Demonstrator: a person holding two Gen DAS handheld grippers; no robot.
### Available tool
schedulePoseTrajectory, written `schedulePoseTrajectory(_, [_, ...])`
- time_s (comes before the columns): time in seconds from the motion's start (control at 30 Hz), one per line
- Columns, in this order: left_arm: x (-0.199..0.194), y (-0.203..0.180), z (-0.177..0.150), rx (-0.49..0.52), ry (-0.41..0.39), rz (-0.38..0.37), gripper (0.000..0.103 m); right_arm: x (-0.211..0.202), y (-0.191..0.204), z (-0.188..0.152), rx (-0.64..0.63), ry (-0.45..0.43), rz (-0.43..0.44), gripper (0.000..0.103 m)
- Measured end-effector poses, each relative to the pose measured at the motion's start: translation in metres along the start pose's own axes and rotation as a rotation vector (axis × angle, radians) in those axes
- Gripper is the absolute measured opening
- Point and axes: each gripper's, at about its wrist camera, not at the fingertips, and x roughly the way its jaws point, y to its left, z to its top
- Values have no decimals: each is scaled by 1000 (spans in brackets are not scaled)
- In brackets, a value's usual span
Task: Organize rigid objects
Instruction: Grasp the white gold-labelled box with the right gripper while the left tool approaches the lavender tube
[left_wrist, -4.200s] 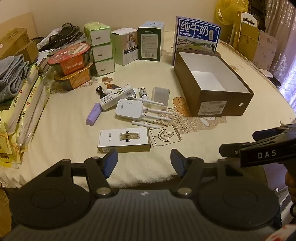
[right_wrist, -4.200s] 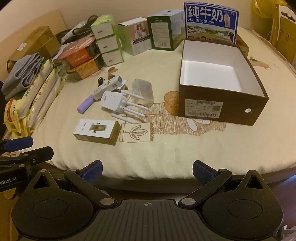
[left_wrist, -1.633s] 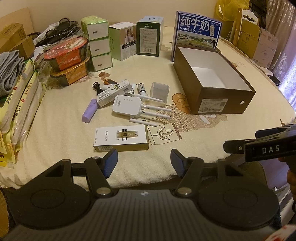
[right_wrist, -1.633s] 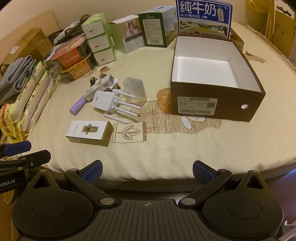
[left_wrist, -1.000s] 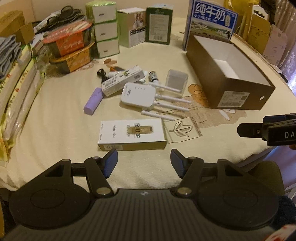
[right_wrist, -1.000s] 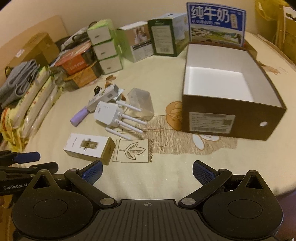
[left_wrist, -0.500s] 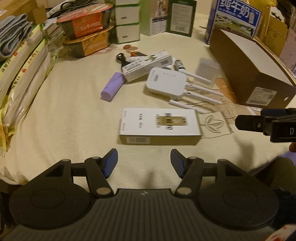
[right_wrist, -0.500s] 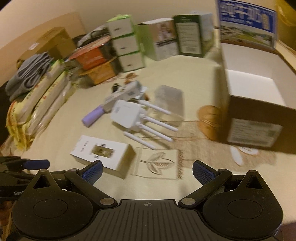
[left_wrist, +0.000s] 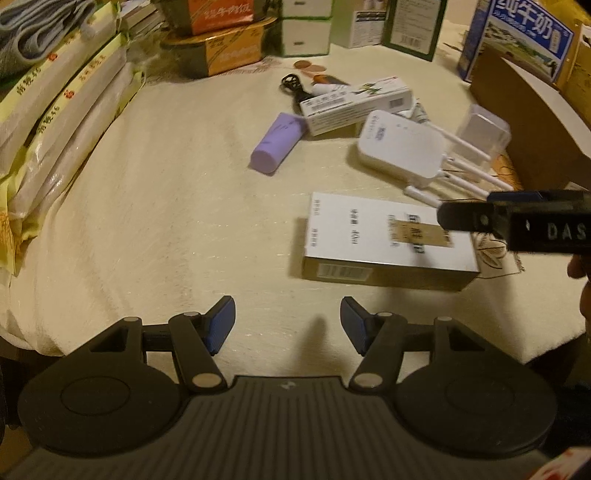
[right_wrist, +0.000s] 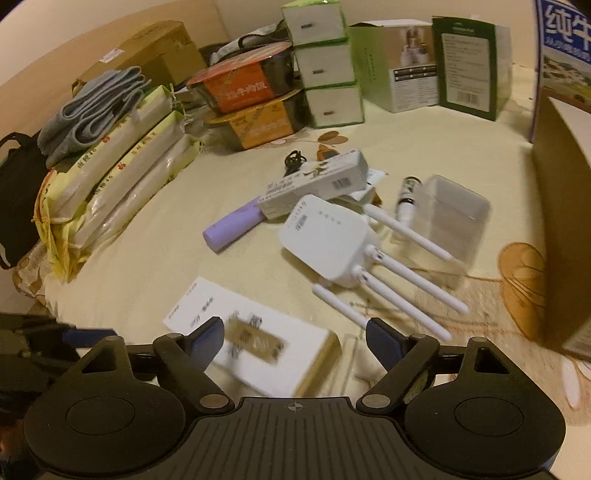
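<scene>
- Two grippers hang low over the cream cloth-covered bench (left_wrist: 155, 206), both with nothing between their pads.
- The left gripper (left_wrist: 287, 326) has its jaws apart and empty, just short of the flat white rectangular carton with a gold label (left_wrist: 373, 236), which lies flat on the cloth.
- The right gripper (right_wrist: 294, 339) has just been closing its jaws part-way; they stand apart above that same carton's near end, and no pad can be seen pressing on it.
- Just beyond the carton lie a white plastic router with four thin antennas (right_wrist: 328, 240), a lilac cylinder (right_wrist: 232, 225), a long white printed carton (right_wrist: 317, 184) and a clear plastic box (right_wrist: 450, 210). The brown open cardboard box (left_wrist: 532, 122) stands to the right.
- The flat carton looks light and stiff, with smooth card faces that may slip; a grip across its short width, on the two long side walls, seems safest.
- The router probably wants holding by its body, since the antennas look thin and likely to swing or snap.
</scene>
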Motion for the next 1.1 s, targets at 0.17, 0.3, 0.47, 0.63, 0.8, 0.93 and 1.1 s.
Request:
schedulePoseTrajectory(0.17, [6, 6, 1, -14, 12, 4, 59, 21, -3, 8, 26, 22, 56, 79])
schedulePoseTrajectory(0.3, [10, 11, 2, -29, 18, 12, 59, 27, -7, 5, 56, 73, 87, 79])
schedulePoseTrajectory(0.47, [11, 19, 0, -46, 21, 30, 59, 16, -2, -11, 34, 122, 120, 79])
schedulePoseTrajectory(0.63, [9, 25, -2, -52, 19, 36, 59, 8, 26, -21, -134, 113, 95, 79])
schedulePoseTrajectory(0.8, [8, 27, -1, -49, 13, 37, 59, 21, 63, -21, -372, 87, 32, 77])
schedulePoseTrajectory(0.93, [8, 31, 0, -45, 1, 41, 59, 40, 70, -21, -402, 107, -5, 64])
schedulePoseTrajectory(1.1, [10, 37, 4, -41, -1, 41, 59, 51, 65, -19, -388, 142, -16, 61])
